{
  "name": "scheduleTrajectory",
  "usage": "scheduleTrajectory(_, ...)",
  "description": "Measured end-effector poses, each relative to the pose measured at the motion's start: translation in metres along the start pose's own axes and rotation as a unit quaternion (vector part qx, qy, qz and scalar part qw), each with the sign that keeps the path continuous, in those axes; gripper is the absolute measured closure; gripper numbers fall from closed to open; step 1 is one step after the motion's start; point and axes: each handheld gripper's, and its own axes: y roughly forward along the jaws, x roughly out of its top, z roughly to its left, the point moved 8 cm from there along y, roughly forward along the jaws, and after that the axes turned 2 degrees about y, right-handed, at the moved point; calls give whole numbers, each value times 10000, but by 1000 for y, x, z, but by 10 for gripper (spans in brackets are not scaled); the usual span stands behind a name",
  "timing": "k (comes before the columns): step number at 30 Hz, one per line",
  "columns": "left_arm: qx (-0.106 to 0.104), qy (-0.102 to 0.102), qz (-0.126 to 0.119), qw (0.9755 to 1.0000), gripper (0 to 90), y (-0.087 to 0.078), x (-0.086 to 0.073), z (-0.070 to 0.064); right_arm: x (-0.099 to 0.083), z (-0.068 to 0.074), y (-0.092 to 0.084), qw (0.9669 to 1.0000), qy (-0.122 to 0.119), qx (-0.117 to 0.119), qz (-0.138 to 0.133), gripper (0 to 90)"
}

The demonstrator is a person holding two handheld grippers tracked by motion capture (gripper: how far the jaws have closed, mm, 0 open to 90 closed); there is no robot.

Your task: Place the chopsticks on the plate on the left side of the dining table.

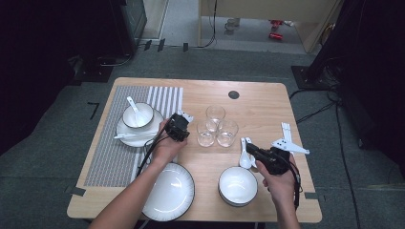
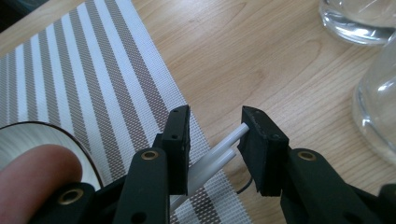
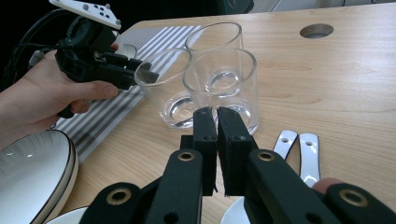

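Left gripper view shows the white chopsticks (image 2: 219, 154) lying between the left tool (image 2: 215, 140)'s part-open jaws at the striped placemat (image 2: 93, 79)'s edge, pointing toward the glasses (image 2: 373, 112); the right tool (image 3: 217, 135) stays out, pinched empty.

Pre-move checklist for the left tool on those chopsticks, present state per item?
1. Chopsticks between the left tool's jaws: ok, both white sticks run through the gap.
2. Pads pressing on them: cannot tell; one stick tip meets the right-hand pad, but a gap shows on the other side.
3. Sticks side by side: ok, they lie parallel over the edge of the striped mat.
4. Glasses out of the way: ok, the three stand apart from the left tool.
5. Right tool idle: ok, jaws shut on nothing, above two spoon handles.
6. Far ends resting on the plate: ok in the high view.
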Motion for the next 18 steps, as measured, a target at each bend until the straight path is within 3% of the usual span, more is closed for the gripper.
scheduleTrajectory(18,252,187,-19,9995,594,-7,-6,7,-1,1,2,10000,-26,8,29,866)
